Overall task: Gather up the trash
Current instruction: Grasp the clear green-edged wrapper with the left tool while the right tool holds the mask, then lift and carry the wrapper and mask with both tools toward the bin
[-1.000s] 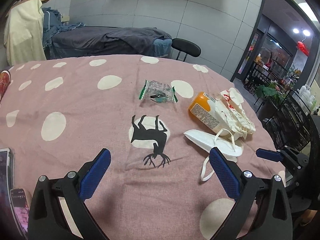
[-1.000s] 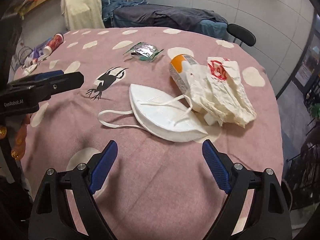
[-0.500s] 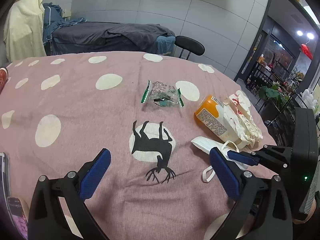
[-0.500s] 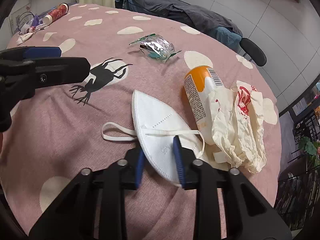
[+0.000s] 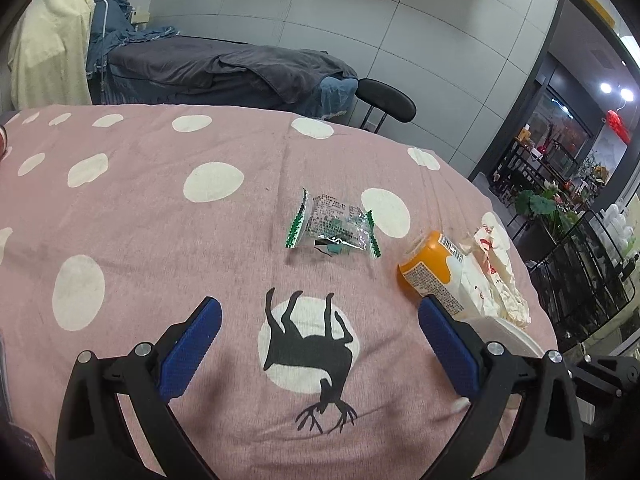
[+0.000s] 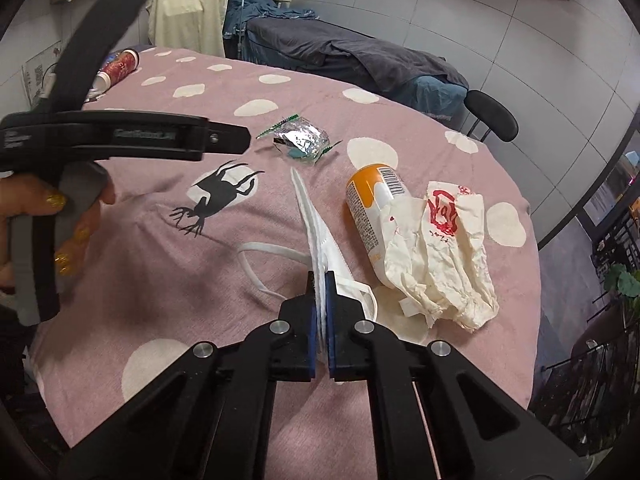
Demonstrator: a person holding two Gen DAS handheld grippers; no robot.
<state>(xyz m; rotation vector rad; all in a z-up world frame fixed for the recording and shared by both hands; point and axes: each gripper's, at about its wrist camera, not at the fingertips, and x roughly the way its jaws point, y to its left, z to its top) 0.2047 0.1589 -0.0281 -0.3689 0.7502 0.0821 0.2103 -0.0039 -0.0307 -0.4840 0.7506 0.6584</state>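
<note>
Nearest, the right gripper (image 6: 320, 292) pinches the white face mask (image 6: 316, 236) between pressed-together jaws, its edge raised off the pink spotted tablecloth (image 6: 160, 248). The left gripper (image 5: 320, 320) hovers with jaws spread, empty. Farther on, the orange bottle (image 6: 370, 208), crumpled paper bag (image 6: 440, 248) and clear wrapper (image 6: 298, 142) still lie uncollected; the task looks barely begun.

Even indoor light, soft shadows, fisheye-warped dark corners
</note>
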